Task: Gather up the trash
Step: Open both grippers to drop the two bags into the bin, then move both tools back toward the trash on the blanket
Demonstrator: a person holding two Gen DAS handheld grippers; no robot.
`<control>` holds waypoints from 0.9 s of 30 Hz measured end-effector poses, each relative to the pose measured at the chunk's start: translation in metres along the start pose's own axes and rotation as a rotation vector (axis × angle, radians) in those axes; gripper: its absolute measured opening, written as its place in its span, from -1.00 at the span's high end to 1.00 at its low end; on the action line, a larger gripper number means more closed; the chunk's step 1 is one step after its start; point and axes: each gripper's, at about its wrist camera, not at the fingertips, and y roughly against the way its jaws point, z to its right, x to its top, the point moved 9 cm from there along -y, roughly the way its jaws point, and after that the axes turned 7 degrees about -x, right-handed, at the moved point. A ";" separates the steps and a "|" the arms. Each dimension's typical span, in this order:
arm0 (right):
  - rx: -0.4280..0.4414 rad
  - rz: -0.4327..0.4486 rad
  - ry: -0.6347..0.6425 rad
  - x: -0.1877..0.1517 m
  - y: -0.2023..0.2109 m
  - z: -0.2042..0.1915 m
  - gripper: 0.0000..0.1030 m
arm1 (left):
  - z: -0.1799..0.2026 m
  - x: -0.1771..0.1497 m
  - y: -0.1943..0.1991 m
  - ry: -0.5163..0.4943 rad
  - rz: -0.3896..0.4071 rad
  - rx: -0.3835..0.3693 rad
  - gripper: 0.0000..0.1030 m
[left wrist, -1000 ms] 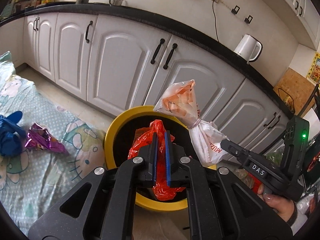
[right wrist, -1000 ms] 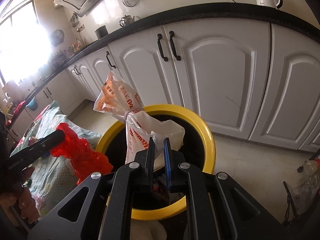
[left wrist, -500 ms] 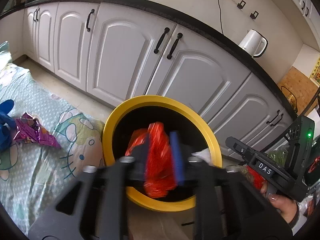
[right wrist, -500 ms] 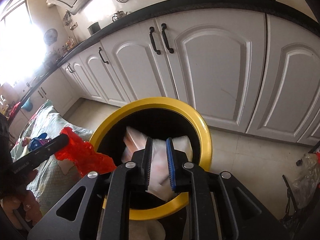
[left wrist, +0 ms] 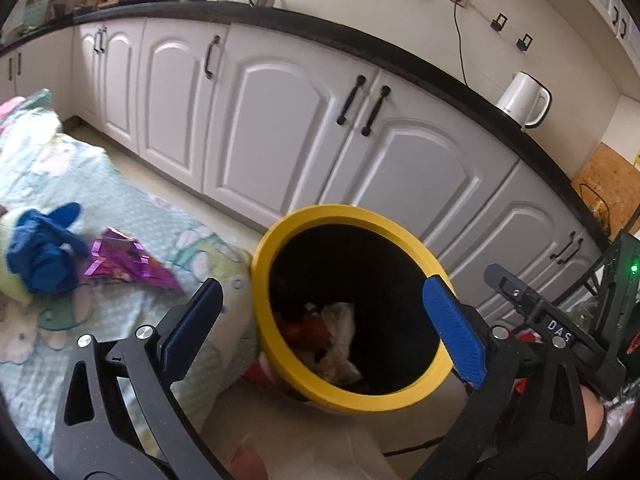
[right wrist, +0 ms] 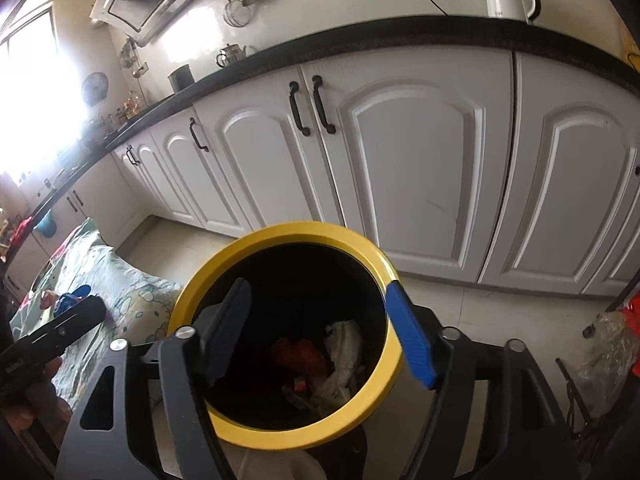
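Both grippers hang over the yellow-rimmed bin at the lower centre of each view. The left gripper has just been opening and stands spread wide, nothing between its jaws; the right gripper likewise. A red bag and a white bag lie inside the bin. A purple wrapper lies on the bed at left.

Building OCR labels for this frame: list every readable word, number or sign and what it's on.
"DAS": white letters on the black body of the right gripper, seen from the left wrist.
White marking on the left gripper body, seen from the right wrist: too blurred to read.
Purple wrapper print: unreadable.
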 end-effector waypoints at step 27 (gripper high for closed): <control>0.131 0.093 0.163 0.008 0.045 -0.076 -0.49 | -0.040 0.028 0.110 -0.034 0.230 0.183 -0.79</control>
